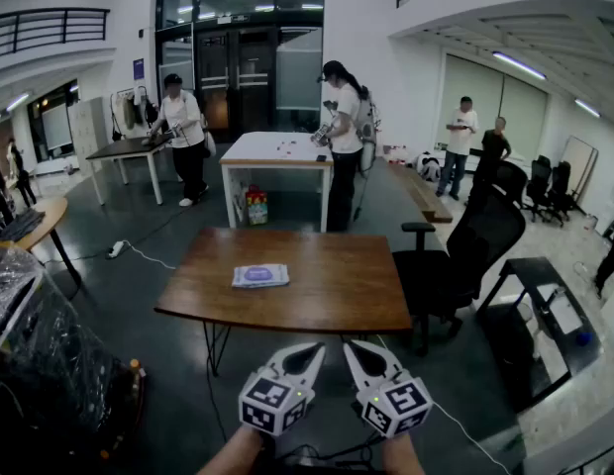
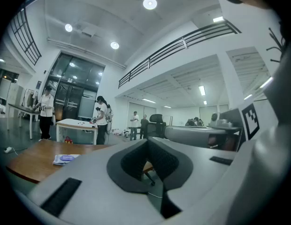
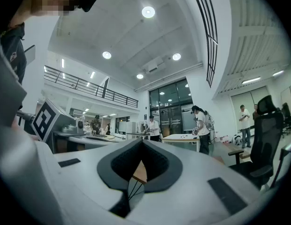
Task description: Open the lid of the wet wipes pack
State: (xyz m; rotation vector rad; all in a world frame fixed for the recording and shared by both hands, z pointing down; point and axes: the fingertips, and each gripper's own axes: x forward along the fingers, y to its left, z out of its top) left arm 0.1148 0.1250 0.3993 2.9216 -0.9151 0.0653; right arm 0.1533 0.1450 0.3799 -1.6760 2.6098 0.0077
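The wipes pack [image 1: 260,276] is pale with a purple label. The table [image 1: 337,295] is brown wood; the chair [image 1: 485,236] black.

Head view above table [image 1: 337,285], gripper views level, low, sharing table

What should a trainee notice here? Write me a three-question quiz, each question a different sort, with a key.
1. True or false: the left gripper holds the wet wipes pack.
2. In the head view, what stands right of the wooden table? A black office chair; B ladder; C fridge.
3. Fill in: the right gripper's jaws are ___.
Key: 1 false, the pack lies alone on the table; 2 A; 3 shut.
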